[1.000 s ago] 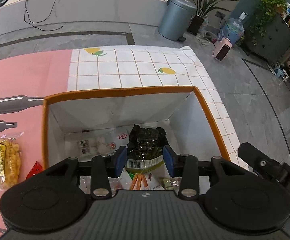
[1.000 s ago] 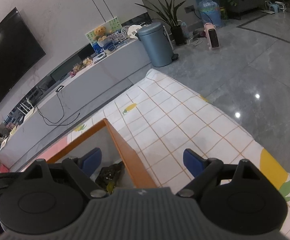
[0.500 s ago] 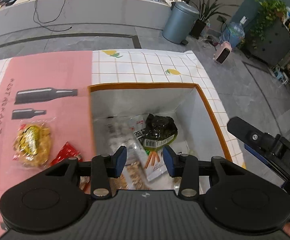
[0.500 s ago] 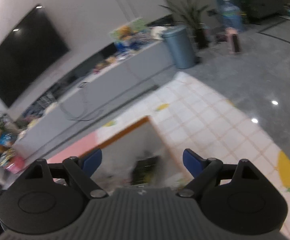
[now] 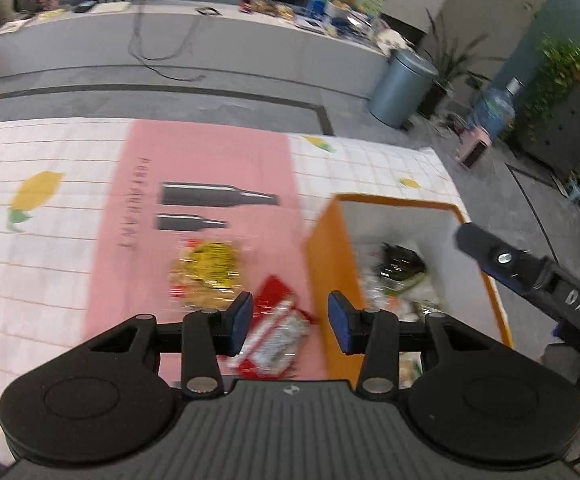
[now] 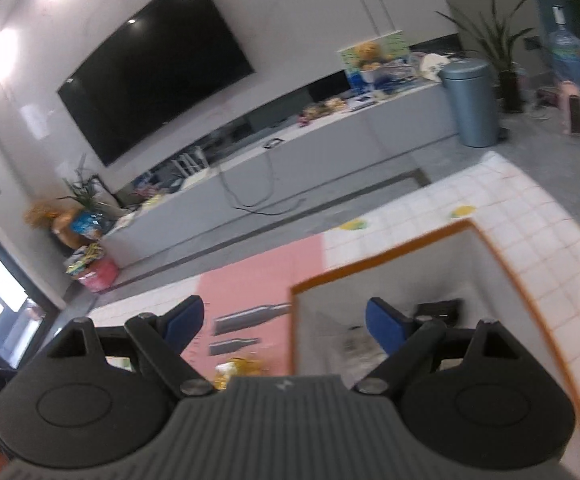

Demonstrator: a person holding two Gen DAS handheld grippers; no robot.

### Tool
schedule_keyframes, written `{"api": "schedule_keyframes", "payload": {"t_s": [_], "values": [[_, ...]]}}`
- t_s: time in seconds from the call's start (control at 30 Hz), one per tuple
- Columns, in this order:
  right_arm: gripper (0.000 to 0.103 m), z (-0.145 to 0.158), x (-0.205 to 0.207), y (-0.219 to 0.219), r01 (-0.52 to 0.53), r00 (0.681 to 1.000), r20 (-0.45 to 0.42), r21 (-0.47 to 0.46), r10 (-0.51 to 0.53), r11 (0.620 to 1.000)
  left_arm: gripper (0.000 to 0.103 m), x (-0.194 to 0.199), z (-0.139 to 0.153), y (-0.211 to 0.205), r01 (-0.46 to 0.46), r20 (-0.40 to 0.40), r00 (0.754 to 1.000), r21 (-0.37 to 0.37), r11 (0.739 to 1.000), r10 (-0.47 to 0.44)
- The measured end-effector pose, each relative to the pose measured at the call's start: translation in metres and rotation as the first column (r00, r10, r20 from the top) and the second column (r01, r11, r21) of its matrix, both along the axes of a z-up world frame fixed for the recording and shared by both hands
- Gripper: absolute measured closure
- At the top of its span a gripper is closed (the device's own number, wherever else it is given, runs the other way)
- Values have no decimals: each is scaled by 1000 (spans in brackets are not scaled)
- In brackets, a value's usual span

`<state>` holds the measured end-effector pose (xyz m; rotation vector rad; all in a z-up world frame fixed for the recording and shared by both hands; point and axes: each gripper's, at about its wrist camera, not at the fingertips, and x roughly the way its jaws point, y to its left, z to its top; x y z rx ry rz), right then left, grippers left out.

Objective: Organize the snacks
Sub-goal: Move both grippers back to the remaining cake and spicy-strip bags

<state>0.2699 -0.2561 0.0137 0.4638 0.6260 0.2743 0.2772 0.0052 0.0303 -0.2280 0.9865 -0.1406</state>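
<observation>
Two snacks lie outside the box: a red packet between and just beyond our left gripper fingers, a yellow bag past the left finger. Those fingers gape empty, lined up for the packet; a second ago they held the dark packet, now in the orange-rimmed box. Our right gripper hangs wide open, empty.

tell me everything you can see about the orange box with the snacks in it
The orange-edged, open-topped storage box has orange outer walls, a thin orange rim and a pale white lining. It stands upright on the lemon-print checked tablecloth, right beside the pink bottle-print mat. Several packets lie inside, including a dark crinkled snack packet near the far wall. Motion blur hides finer detail. Neither hand-held gripper touches it.
</observation>
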Motion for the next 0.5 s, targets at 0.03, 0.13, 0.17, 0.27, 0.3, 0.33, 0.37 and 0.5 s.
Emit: {"api": "schedule_keyframes", "payload": {"t_s": [0.03,0.13,0.17,0.27,0.3,0.33,0.37,0.5], "values": [[14,-1,1,3,17,1000,0,23,-17,1000,52,-4,0,10,-12,3,1000,5,1000,12],[14,-5,3,20,22,1000,-12,33,-22,999,52,-14,-3,36,-47,8,999,2,999,47],[14,-7,3,30,13,1000,-14,15,-13,1000,52,-16,-5,44,-57,8,998,0,998,57],[14,-12,3,60,-35,999,-12,-40,35,999,51,-20,-17,63,-83,3,997,-3,997,83],[13,-14,3,70,-62,998,-14,-62,61,996,51,-20,-22,67,-85,2,996,-5,996,85],[11,-17,4,78,-83,997,-18,-82,81,993,50,-20,-26,71,-82,4,997,-8,997,82],[11,-19,3,86,-98,995,-23,-102,96,990,48,-19,-32,75,-72,13,997,-8,997,72],[11,-40,1,109,-93,994,-67,-134,84,987,31,-18,-62,80,49,98,994,-11,999,-48]]}}
